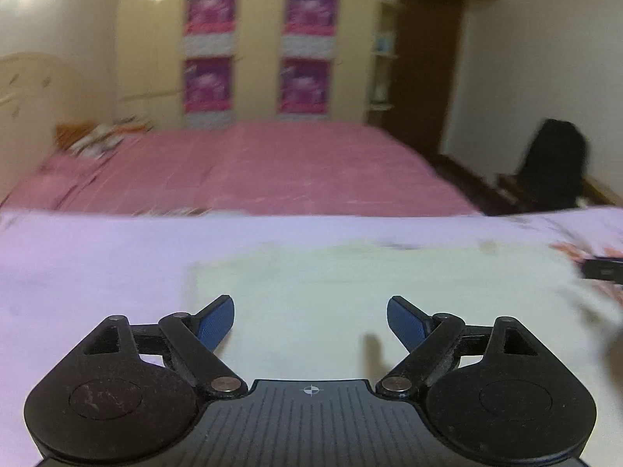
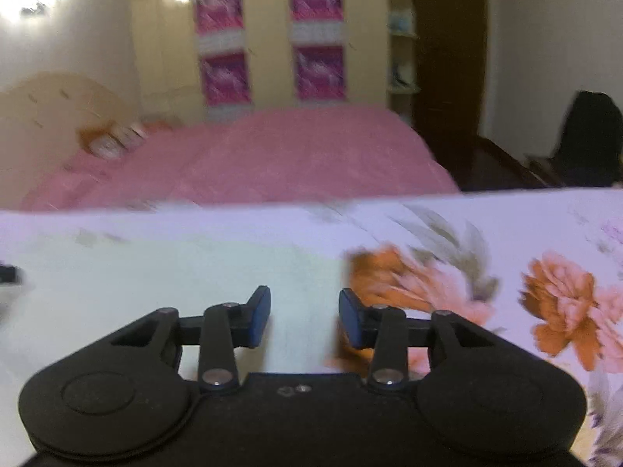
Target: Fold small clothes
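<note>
Both wrist views are showing motion blur, so fine detail is limited.

The pale garment [image 1: 370,292] is lying flat on the floral cloth [image 2: 506,233] that is covering the near work surface. It is appearing as a cream to faint green-white sheet of fabric with a straight left edge and a squared near-left corner in the left wrist view. Its surface is looking smooth, with no pattern that can be made out. In the right wrist view the same garment [image 2: 175,272] is occupying the left and centre of the surface, its right edge ending against the orange blossoms printed on the cloth. Whether it is folded over or single-layered cannot be told.

The left gripper [image 1: 310,321] is hovering over the garment's near portion, its blue-padded fingers [image 1: 216,321] standing wide apart and holding nothing. The right gripper [image 2: 304,317] is sitting above the garment's right edge, its fingers [image 2: 260,317] parted by a narrower gap, with nothing between them. Contact between either gripper and the fabric cannot be confirmed.

Beyond the surface, a bed with a pink cover [image 1: 253,167] is lying in front of a cream wardrobe [image 1: 253,39] bearing magenta posters [image 1: 210,7]. A dark chair [image 1: 553,163] is standing at the right.
</note>
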